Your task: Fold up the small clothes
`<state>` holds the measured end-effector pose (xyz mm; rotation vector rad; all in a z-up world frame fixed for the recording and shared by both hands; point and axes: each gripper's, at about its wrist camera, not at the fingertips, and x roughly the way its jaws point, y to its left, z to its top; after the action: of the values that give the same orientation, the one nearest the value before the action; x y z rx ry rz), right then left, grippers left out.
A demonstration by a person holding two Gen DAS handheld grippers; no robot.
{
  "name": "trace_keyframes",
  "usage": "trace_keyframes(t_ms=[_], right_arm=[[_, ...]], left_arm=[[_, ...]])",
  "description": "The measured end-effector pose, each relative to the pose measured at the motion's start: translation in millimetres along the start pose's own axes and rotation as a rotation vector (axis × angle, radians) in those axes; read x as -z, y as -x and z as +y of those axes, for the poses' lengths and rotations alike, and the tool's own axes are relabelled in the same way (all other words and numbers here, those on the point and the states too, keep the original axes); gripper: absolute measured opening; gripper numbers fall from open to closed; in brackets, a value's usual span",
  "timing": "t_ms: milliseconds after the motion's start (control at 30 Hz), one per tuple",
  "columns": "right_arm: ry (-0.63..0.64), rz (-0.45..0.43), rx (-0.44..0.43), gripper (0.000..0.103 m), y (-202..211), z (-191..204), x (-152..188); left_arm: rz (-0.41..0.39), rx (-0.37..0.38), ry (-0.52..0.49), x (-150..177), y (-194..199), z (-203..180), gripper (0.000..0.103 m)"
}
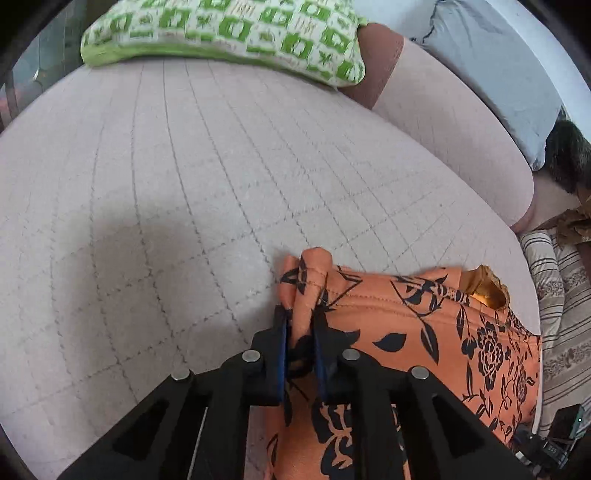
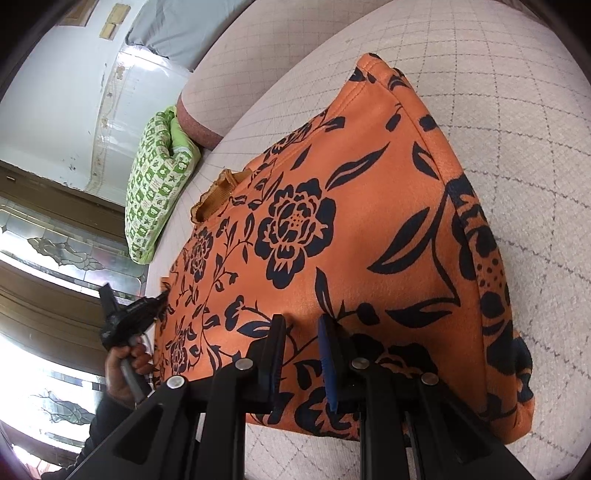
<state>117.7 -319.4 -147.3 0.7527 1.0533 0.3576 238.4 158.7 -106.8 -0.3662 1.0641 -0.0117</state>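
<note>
An orange garment with a black flower print lies on the pale quilted cushion. My left gripper is shut on a bunched fold at the garment's left corner. In the right wrist view the garment spreads out ahead, and my right gripper is shut on its near edge, with cloth between the pads. At the left of that view a hand holds the left gripper against the garment's far corner. A mustard ruffled piece pokes out from under the garment.
A green-and-white patterned pillow lies at the far end of the cushion. A pink bolster and a grey pillow sit at the right. Striped cloth lies past the cushion's right edge.
</note>
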Motion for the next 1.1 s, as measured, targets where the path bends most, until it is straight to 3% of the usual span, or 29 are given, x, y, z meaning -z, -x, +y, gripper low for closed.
trace_keyframes(t_ms=[100,233,367,433,533,667,733,800,833,900,967,1000,1033,1067,1100], right_arm=[[0.002,-0.003,-0.005,0.021,0.7,-0.1,0.9],[0.008,-0.013,0.005,0.021,2.1,2.1,2.3],[0.048,-0.051,0.016,0.023,10.8,12.4,3.7],[0.091,-0.122,-0.021,0.023,26.7,23.4,3.2],[0.093,-0.189,-0.054,0.023,43.3,32.7,-6.3],[0.072,-0.132,-0.022,0.027,28.9,29.2,-37.7],[0.053,-0.117,0.013,0.027,16.0,21.7,-65.2],[0.037,-0.092,0.073,0.038,1.3,9.7,-86.3],[0.009,-0.043,0.092,0.038,-12.4,-3.1,-98.6],[-0.067,-0.049,0.031,0.038,-13.9,-14.3,-110.7],[-0.065,-0.057,0.062,0.040,-6.2,-2.3,-115.8],[-0.028,-0.086,0.046,0.045,1.3,11.5,-116.9],[0.006,-0.101,0.029,0.065,4.2,20.4,-118.3],[0.033,-0.114,0.036,0.073,4.4,24.1,-119.1],[0.063,-0.128,0.109,0.076,0.5,24.6,-123.8]], left_arm=[[-0.038,-0.065,-0.059,1.8,14.8,-9.6,0.021],[-0.108,-0.072,-0.146,13.1,47.0,-31.0,0.022],[-0.170,-0.040,-0.229,44.6,85.2,-50.7,0.046],[-0.194,-0.021,-0.290,65.3,88.4,-69.3,0.056],[-0.153,-0.055,-0.335,85.6,82.7,-77.9,0.056],[-0.029,-0.112,-0.288,101.5,48.8,-69.7,0.056],[-0.046,-0.113,-0.292,106.6,51.7,-70.6,0.057],[-0.038,-0.108,-0.288,104.3,51.9,-70.6,0.057],[-0.036,-0.101,-0.279,104.8,52.3,-69.1,0.057],[-0.037,-0.088,-0.268,106.5,54.3,-65.9,0.057],[-0.046,-0.086,-0.280,107.9,53.0,-66.2,0.058],[-0.048,-0.087,-0.285,107.8,50.2,-66.1,0.059],[-0.052,-0.090,-0.291,108.5,49.0,-67.5,0.060],[-0.053,-0.090,-0.296,109.2,51.1,-67.6,0.061],[-0.055,-0.089,-0.301,109.6,51.2,-67.8,0.061]])
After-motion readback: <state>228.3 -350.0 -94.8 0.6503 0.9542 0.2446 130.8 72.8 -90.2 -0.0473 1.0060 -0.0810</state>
